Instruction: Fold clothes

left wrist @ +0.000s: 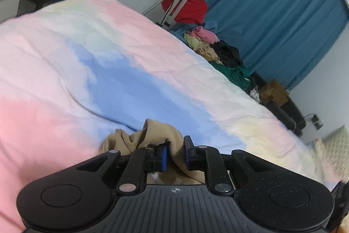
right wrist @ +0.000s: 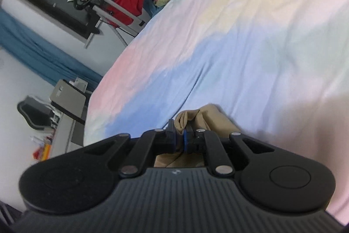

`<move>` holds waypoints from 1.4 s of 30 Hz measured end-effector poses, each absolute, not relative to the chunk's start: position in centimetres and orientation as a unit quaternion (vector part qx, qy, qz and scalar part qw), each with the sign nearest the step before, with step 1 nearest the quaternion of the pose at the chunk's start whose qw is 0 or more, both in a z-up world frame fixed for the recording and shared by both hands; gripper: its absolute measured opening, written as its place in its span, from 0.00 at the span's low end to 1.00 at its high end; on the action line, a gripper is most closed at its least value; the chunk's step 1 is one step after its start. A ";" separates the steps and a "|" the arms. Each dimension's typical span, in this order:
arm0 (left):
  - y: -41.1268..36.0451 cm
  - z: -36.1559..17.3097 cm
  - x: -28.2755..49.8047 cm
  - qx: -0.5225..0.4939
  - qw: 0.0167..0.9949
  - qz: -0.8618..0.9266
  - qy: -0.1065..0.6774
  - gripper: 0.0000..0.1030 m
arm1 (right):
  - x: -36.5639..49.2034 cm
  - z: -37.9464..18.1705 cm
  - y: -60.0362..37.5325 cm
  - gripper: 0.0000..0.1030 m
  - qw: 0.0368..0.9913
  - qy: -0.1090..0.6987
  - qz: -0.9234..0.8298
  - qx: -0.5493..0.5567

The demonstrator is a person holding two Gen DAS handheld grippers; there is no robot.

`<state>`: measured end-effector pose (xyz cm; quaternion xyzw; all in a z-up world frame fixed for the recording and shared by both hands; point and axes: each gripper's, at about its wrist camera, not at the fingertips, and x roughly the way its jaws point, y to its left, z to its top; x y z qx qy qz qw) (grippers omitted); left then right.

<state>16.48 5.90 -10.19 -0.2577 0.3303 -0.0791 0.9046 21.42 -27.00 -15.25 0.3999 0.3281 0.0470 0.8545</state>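
We found the tan garment [left wrist: 152,134] bunched at the near edge of the pastel bedspread [left wrist: 109,58]. The right gripper [right wrist: 179,141] was clamped tight on it; the left gripper [left wrist: 175,153] had cloth between blue pads standing slightly apart. We judged this two-point hold suited to spreading it. Mixed clothes [left wrist: 218,49] lay heaped at the far right.
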 end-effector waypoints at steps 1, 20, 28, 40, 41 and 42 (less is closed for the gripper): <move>5.7 -10.3 16.9 -0.258 0.903 -0.081 0.333 0.15 | 21.5 -15.3 -26.9 0.10 0.858 0.328 0.050 0.392; 1.0 -7.4 11.1 -0.079 0.941 -0.129 0.301 0.92 | 15.1 -9.5 -23.1 0.38 0.924 0.286 0.144 0.208; -0.2 -10.6 11.6 -0.033 0.934 -0.114 0.336 0.92 | 17.1 -13.1 -21.9 0.28 0.916 0.344 0.121 0.166; 0.2 -8.1 6.3 -0.038 0.946 -0.102 0.304 0.92 | 11.6 -9.5 -21.3 0.29 0.940 0.297 0.111 0.123; 0.2 -8.0 5.7 -0.043 0.947 -0.100 0.303 0.92 | 11.1 -9.3 -21.2 0.29 0.942 0.294 0.108 0.122; 0.2 -7.9 5.3 -0.046 0.947 -0.097 0.303 0.92 | 10.8 -9.2 -21.3 0.29 0.942 0.293 0.108 0.123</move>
